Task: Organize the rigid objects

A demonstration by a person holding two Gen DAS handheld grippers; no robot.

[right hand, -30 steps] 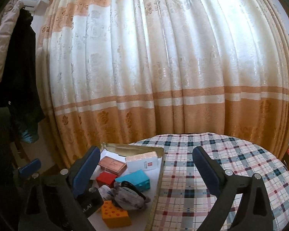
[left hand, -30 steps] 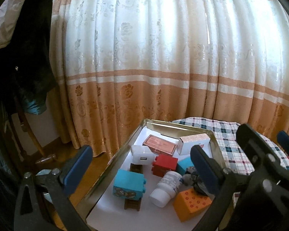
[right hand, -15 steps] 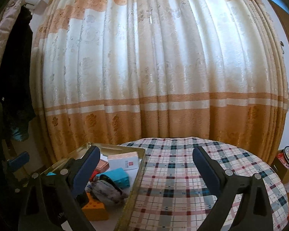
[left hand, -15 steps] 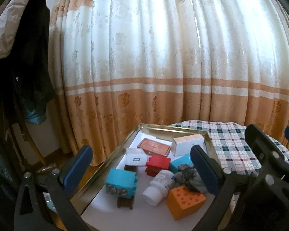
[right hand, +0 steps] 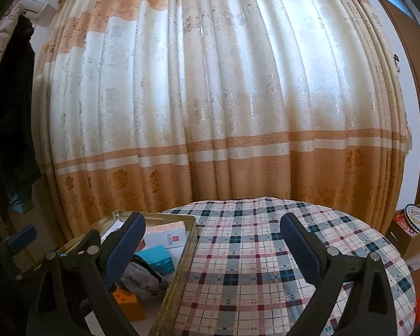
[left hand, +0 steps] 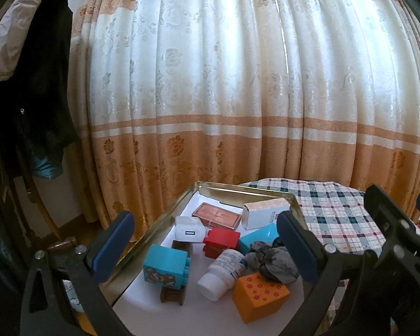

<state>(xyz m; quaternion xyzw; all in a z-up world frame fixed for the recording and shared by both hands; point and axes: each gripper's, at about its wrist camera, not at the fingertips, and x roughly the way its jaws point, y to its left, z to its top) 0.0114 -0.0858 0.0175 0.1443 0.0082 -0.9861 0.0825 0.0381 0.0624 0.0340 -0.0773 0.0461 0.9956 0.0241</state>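
A gold metal tray (left hand: 154, 225) holds several objects: a blue block (left hand: 165, 266), a red block (left hand: 220, 240), an orange block (left hand: 259, 294), a white pill bottle (left hand: 222, 271), a white charger (left hand: 188, 228), a copper box (left hand: 217, 215), a white carton (left hand: 266, 212) and a grey cloth bundle (left hand: 274, 261). My left gripper (left hand: 207, 252) is open and empty above the tray. My right gripper (right hand: 214, 247) is open and empty over the plaid tablecloth (right hand: 252, 266), right of the tray (right hand: 182, 266).
A cream and orange curtain (left hand: 238, 98) hangs behind the round table. Dark coats (left hand: 28, 84) hang at the left. A cookie tin (right hand: 415, 217) sits on a box at the far right. The right gripper's body (left hand: 392, 252) shows beside the tray.
Both grippers have drifted right and tilted up a little. The tray sits further left in the right wrist view. Both stay open and no object has moved.
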